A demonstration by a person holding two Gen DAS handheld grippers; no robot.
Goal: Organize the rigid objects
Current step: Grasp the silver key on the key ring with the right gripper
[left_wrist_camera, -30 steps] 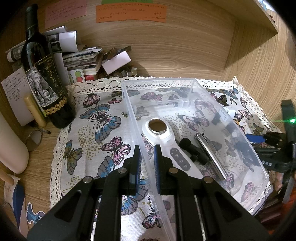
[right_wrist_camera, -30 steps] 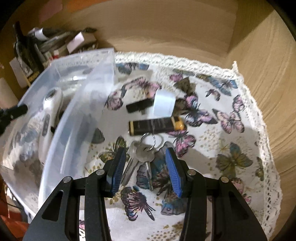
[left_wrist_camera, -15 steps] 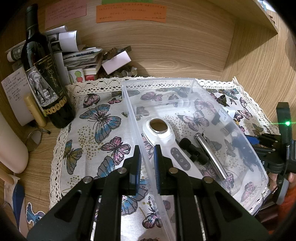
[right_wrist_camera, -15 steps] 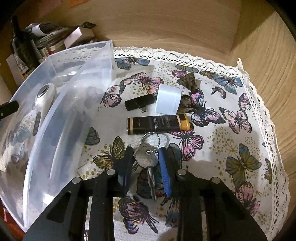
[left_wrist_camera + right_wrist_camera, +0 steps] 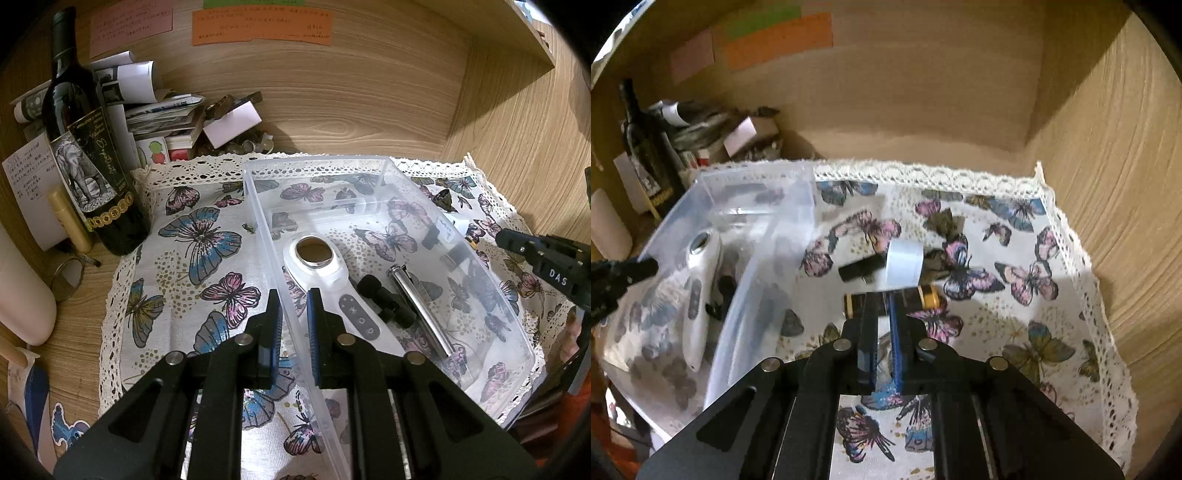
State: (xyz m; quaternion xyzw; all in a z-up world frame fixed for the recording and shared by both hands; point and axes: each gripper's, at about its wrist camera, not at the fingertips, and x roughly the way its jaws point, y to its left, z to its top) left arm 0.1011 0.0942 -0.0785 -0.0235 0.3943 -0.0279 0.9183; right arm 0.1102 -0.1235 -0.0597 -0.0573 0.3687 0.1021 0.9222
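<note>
1. I count three items already in the clear bin (image 5: 369, 162): a white handheld device (image 5: 321, 269), a black adapter (image 5: 384, 299) and a silver pen (image 5: 417, 302).
2. Left on the butterfly cloth (image 5: 1015, 332), right of the bin: a black-and-gold tube (image 5: 923, 295), a black dongle (image 5: 858, 269) and a white roll (image 5: 903, 266).
3. My left gripper (image 5: 293, 321) pinches the bin's left wall.
4. My right gripper (image 5: 882, 325) is nearly closed, just near of the tube; I cannot tell whether it holds anything.

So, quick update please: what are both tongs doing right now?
Left tongs clamped on the clear bin wall. Right tongs shut; keys no longer visible, probably pinched between them. Black tube lies just ahead.
</note>
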